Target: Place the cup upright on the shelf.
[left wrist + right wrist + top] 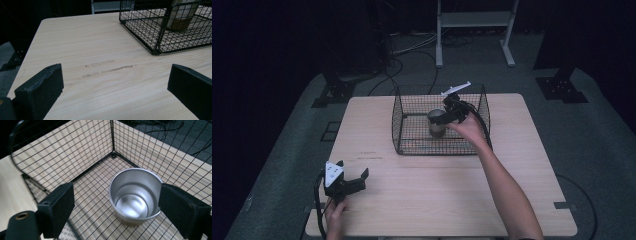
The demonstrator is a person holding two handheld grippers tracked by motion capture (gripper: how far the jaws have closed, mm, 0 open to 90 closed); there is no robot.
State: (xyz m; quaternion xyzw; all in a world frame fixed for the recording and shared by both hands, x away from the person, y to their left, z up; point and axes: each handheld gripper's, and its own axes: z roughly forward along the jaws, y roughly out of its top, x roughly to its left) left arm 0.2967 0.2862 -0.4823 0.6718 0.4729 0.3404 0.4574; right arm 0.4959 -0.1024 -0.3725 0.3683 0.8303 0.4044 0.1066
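Observation:
A silver metal cup (135, 197) stands upright on the floor of a black wire basket (412, 150) at the middle back of the wooden table (437, 200). My right gripper (117, 195) reaches into the basket from the right and hangs over the cup (437, 122). Its right pad (180, 205) sits beside the cup's rim, while the left pad (58, 205) stands well apart from it, so it is open. My left gripper (351, 170) rests low at the table's front left, open, with bare wood between its jaws (115, 82).
The basket (155, 37) has tall mesh walls on all sides around the cup (181, 17). Faint scuff marks (110, 70) cross the wood ahead of the left gripper. A white stand (474, 30) and cables lie on the floor behind the table.

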